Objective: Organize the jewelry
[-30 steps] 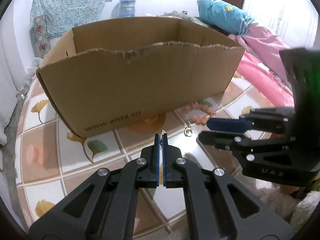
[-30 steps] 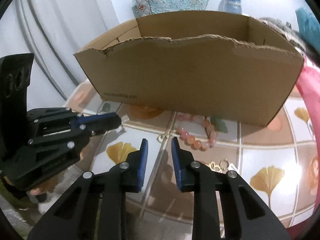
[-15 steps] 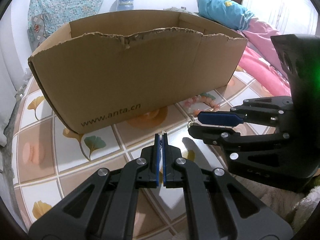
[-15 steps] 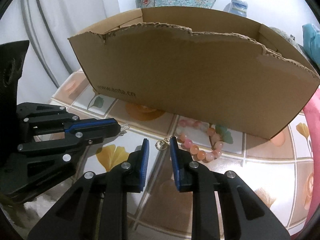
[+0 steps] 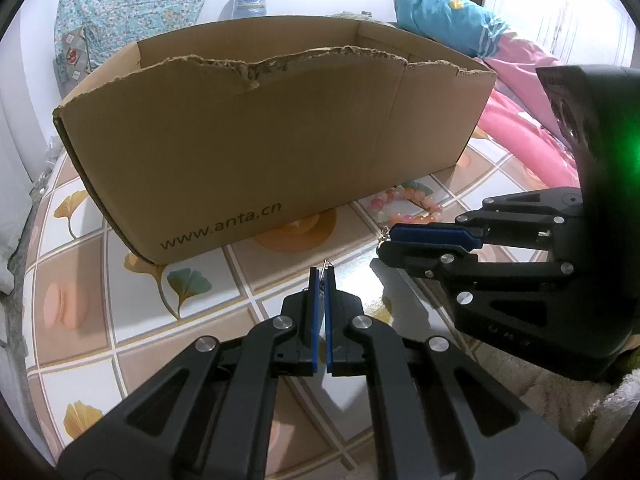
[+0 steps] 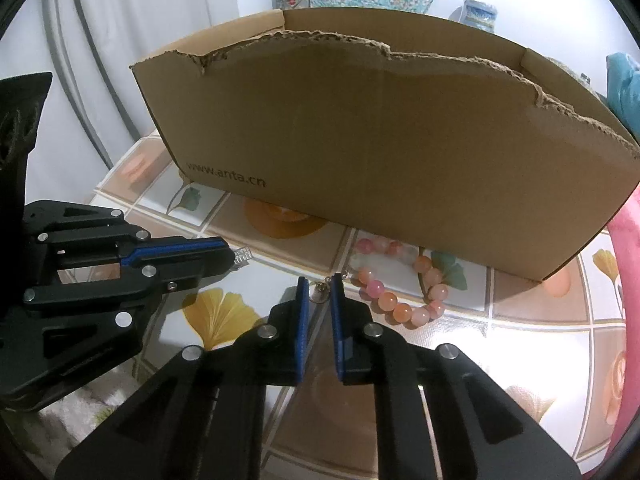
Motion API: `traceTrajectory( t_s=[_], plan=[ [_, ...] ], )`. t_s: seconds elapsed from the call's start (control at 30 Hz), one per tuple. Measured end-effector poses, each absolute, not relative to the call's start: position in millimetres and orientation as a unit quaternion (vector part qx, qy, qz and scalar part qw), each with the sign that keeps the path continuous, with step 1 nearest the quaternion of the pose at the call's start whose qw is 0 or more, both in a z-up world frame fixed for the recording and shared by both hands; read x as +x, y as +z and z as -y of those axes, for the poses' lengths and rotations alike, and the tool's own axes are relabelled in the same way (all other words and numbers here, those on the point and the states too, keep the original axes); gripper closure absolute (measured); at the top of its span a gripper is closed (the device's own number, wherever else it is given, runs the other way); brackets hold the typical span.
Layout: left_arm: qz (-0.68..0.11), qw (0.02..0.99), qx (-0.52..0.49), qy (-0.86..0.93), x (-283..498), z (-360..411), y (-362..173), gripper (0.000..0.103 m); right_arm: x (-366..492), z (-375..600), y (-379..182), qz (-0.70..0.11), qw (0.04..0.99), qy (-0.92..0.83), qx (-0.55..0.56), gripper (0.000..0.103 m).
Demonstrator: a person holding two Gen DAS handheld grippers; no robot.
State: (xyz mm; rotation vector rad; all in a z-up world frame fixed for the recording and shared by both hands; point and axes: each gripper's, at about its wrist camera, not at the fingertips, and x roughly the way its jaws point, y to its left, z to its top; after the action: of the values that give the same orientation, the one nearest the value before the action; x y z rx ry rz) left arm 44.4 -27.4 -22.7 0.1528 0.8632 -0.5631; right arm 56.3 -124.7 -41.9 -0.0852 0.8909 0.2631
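My left gripper [image 5: 322, 274] is shut on a small silver hair clip [image 6: 242, 257] whose tip sticks out past the pads [image 5: 326, 266]. It shows from the side in the right wrist view [image 6: 228, 256]. My right gripper [image 6: 319, 286] is open, with its jaws on either side of a small gold earring [image 6: 319, 293] lying on the table. It shows in the left wrist view [image 5: 386, 240]. A pink and orange bead bracelet [image 6: 400, 280] lies just right of it, against the cardboard box [image 6: 380, 152]; it also shows in the left wrist view [image 5: 404, 208].
The open cardboard box [image 5: 272, 136], with a torn front rim, stands on the table with the tiled cloth [image 5: 80, 312]. A pink blanket [image 5: 532, 120] and a blue pillow [image 5: 444, 20] lie to the right. A floral cloth [image 5: 132, 4] hangs behind.
Both grippers have moved forward and lower toward the box. The right gripper's jaws have come down around the gold earring. The left gripper stays shut on the clip.
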Motion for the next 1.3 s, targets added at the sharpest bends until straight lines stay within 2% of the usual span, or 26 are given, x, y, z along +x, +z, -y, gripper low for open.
traceTrajectory(
  t_s=[0.47,0.87,1.13,1.3],
  plan=[
    [-0.395,0.876,0.053,-0.272,39.1,13.3,-3.6,0.102,35.3,136.6,-20.9,-0.399,0.906,0.139,-0.021,0.092],
    [-0.341,0.884,-0.056,-0.315,32.0,-22.6,71.1,0.102,27.2,156.8,36.9,-0.32,0.93,0.177,0.038,0.092],
    [-0.289,0.9,-0.04,-0.324,48.7,-14.0,122.6,0.102,57.0,170.8,82.7,-0.263,0.94,0.207,0.065,0.092],
    [-0.32,0.902,-0.008,-0.291,100.5,6.6,122.9,0.102,101.6,181.2,86.6,-0.29,0.933,0.202,0.073,0.092]
  ],
)
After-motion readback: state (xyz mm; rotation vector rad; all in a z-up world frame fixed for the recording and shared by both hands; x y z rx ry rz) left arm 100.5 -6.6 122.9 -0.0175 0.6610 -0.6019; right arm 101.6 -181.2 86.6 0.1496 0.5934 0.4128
